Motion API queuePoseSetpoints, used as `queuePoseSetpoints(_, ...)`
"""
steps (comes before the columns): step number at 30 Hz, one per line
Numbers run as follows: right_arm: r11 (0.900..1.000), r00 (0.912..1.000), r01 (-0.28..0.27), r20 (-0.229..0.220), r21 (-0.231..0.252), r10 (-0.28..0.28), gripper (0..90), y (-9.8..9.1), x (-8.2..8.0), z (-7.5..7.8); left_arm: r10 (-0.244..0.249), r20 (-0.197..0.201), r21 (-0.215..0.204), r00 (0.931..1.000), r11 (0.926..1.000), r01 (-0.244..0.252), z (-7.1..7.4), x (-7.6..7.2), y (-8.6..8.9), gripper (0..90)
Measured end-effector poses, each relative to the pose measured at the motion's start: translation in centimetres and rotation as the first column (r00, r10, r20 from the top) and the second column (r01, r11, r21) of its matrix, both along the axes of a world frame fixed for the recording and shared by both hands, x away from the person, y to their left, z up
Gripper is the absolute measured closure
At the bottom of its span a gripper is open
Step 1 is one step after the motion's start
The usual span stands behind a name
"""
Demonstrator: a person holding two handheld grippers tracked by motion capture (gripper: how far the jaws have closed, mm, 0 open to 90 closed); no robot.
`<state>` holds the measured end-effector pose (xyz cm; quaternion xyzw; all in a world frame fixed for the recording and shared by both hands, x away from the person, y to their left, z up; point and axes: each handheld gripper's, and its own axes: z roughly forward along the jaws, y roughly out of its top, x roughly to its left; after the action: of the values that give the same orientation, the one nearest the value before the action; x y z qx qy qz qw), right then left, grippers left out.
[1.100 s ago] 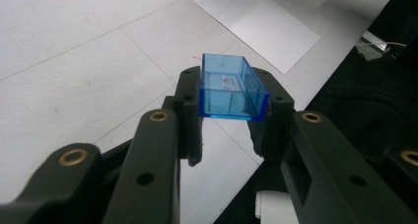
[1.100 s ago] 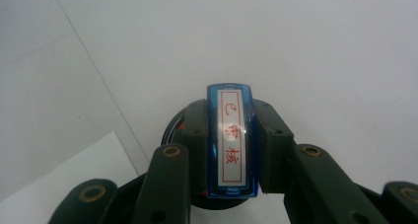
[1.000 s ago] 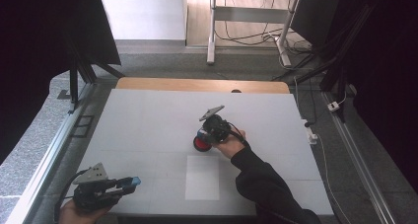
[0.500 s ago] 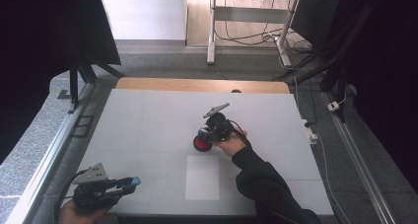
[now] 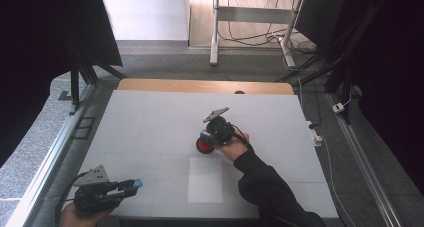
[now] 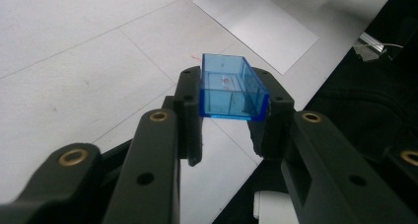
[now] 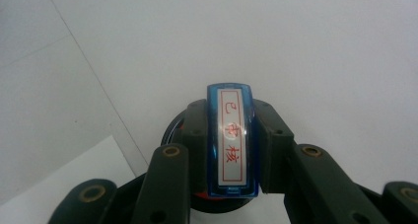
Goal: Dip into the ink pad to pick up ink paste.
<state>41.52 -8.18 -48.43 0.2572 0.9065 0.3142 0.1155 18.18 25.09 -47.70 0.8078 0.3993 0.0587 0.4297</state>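
My left gripper (image 5: pixel 129 185) rests at the table's near left corner, shut on a clear blue box-shaped cap (image 5: pixel 135 183). In the left gripper view the blue cap (image 6: pixel 231 88) sits crosswise between the black jaws, open side up. My right gripper (image 5: pixel 207 139) is near the table's middle, pointing down and shut on a blue stamp (image 7: pixel 231 140) with a white label and red characters. Below the stamp sits a round red and black ink pad (image 5: pixel 203 146), its rim (image 7: pixel 175 128) showing behind the jaws. Whether the stamp touches the pad I cannot tell.
A white sheet of paper (image 5: pixel 205 179) lies on the white table (image 5: pixel 150 122), just in front of the ink pad. A wooden strip (image 5: pixel 200 86) runs along the far edge. Metal rails flank the table; cables and a desk frame stand beyond.
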Motion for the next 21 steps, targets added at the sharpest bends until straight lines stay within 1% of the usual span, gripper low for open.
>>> queuePoseSetpoints(4, 0.9999, 0.9999, 0.004, -0.011, 0.010, -0.004, 71.2, -0.2, 0.1, 0.1, 0.002, -0.001, -0.003, 1.0000, 1.0000, -0.002, 0.0, 0.0, 0.0, 68.1)
queuePoseSetpoints(10, 0.9990, 0.9997, -0.023, -0.005, 0.037, 0.023, 71.2, 0.0, -0.3, 0.9, 0.003, -0.003, -0.005, 1.0000, 1.0000, -0.003, 0.0, 0.0, 0.1, 68.1)
queuePoseSetpoints(13, 0.9986, 0.9993, -0.038, -0.003, 0.038, 0.038, 71.2, 0.2, -0.5, 1.1, 0.004, -0.003, -0.005, 1.0000, 1.0000, -0.004, 0.0, 0.0, 0.1, 68.1)
queuePoseSetpoints(15, 0.9987, 0.9991, -0.041, -0.009, 0.031, 0.041, 71.2, 0.4, -0.6, 1.1, 0.004, -0.003, -0.006, 1.0000, 1.0000, -0.004, 0.0, 0.0, 0.1, 68.1)
queuePoseSetpoints(18, 0.9989, 0.9989, -0.042, -0.018, 0.020, 0.042, 71.2, 0.5, -0.7, 0.9, 0.002, -0.004, -0.005, 1.0000, 1.0000, -0.002, 0.0, 0.0, 0.1, 68.1)
queuePoseSetpoints(21, 0.9988, 0.9987, -0.048, -0.018, 0.013, 0.048, 71.2, 0.6, -0.6, 0.6, 0.002, -0.004, -0.005, 1.0000, 1.0000, -0.002, 0.0, 0.0, 0.1, 68.1)
